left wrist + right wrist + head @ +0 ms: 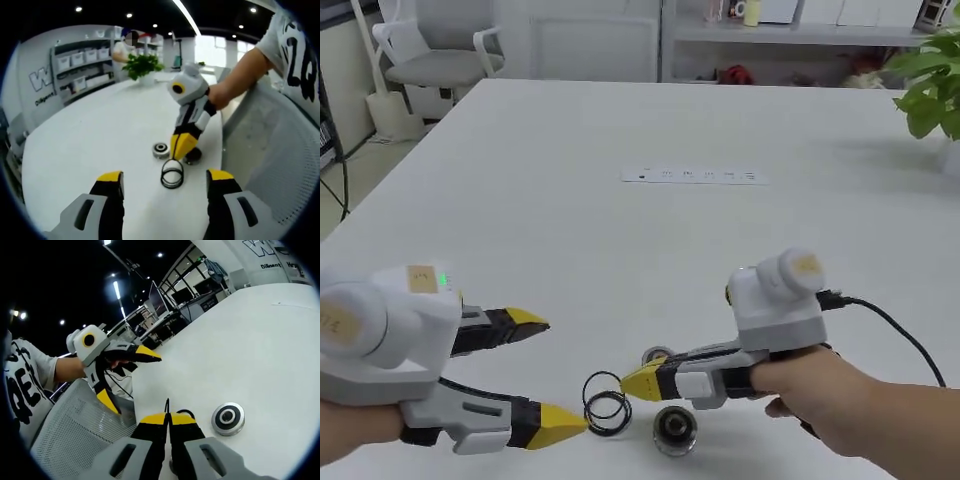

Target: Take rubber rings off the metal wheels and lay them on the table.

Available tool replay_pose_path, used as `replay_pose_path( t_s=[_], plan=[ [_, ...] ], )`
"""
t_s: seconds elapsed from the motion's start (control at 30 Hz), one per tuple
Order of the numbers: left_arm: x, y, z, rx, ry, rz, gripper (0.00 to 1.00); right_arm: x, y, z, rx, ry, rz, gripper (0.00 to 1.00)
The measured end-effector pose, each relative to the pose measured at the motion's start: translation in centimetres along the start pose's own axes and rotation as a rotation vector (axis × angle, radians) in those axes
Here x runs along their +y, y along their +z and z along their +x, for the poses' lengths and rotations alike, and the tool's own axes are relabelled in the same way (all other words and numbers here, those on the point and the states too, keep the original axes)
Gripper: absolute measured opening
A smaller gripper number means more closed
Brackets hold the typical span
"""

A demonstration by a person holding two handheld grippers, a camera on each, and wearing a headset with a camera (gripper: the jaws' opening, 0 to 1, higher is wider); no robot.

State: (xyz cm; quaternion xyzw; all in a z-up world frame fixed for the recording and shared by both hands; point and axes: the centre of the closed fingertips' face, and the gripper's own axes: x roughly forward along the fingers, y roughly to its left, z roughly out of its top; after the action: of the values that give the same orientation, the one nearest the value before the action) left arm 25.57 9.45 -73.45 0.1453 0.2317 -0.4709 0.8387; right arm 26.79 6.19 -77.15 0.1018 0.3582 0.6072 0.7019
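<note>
Bright, soft and even across the white counter [620, 230] in the head view. Casts faint, diffuse shadows just under the right tongs [638, 382]. Softens slightly well beyond the left tongs [552, 370]. Dimmer in the 2 gripper views, lit by ceiling spots [77, 9] and a strip lamp [187, 17] above and ahead of the tongs. Blows out to white at the windows [207, 47] behind the right tongs in the left gripper view. Bends straight lines hard toward the edges. Renders the rubber ring [167, 406] pinched in the right tongs as a mere dark line.

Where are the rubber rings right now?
Head view, low centre: the rubber rings rest on the table, pinched by the right claw, between the left claw and a metal wheel.
</note>
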Motion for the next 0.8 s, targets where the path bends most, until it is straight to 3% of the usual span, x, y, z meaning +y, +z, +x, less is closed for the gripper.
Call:
replay_pose_path(
  t_s=[0.33,0.8],
  plan=[
    [0.2,-0.4,-0.6,0.008,0.010,0.010,0.69,-0.2,-1.0,0.6,0.034,0.000,0.032,0.00],
    [-0.2,-0.9,-0.9,0.022,0.006,0.017,0.69,-1.2,-1.6,0.6,0.050,-0.048,0.027,0.00]
  ],
)
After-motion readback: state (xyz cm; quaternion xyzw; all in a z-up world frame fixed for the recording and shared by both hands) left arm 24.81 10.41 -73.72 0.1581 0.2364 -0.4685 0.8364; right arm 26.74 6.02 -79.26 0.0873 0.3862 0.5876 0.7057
